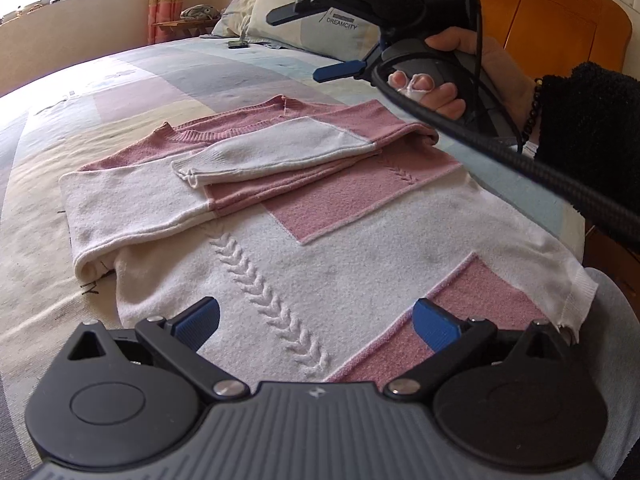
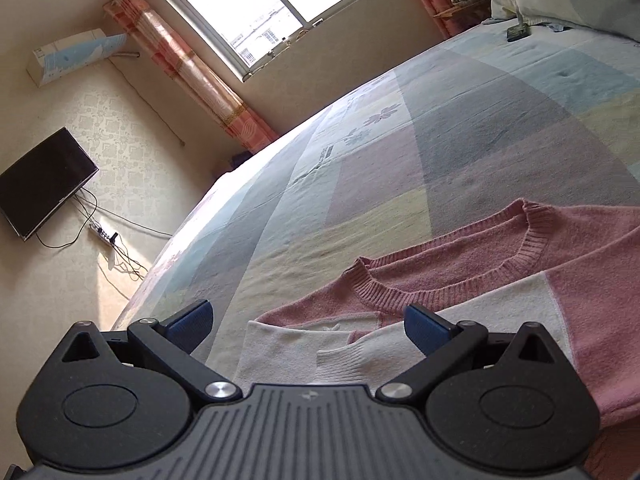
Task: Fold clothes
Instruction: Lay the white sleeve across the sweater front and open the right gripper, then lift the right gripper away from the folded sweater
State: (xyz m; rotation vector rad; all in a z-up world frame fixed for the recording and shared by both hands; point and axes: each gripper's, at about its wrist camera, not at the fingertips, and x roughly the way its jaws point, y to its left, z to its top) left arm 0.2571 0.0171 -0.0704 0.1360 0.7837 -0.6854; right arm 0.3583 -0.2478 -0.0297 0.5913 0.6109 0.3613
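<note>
Looking over the bed (image 1: 132,80), patchwork pastel cover, with a pink and white sweater (image 1: 320,248) spread flat on it, neckline away from me and hem nearest my left camera. Both sleeves are folded across the chest; the white-cuffed sleeve (image 1: 256,156) lies on top. Pillow (image 1: 288,12) leans on the wooden headboard (image 1: 552,12). Window (image 2: 264,4) with pink curtains, wall TV (image 2: 44,188) and air conditioner (image 2: 76,54) in right view. My left gripper (image 1: 316,322) hangs over the hem, jaws wide apart, holding nothing. My right gripper (image 2: 306,322) sits above the cuff near the collar, jaws spread, empty; a hand (image 1: 452,80) grips its handle.
</note>
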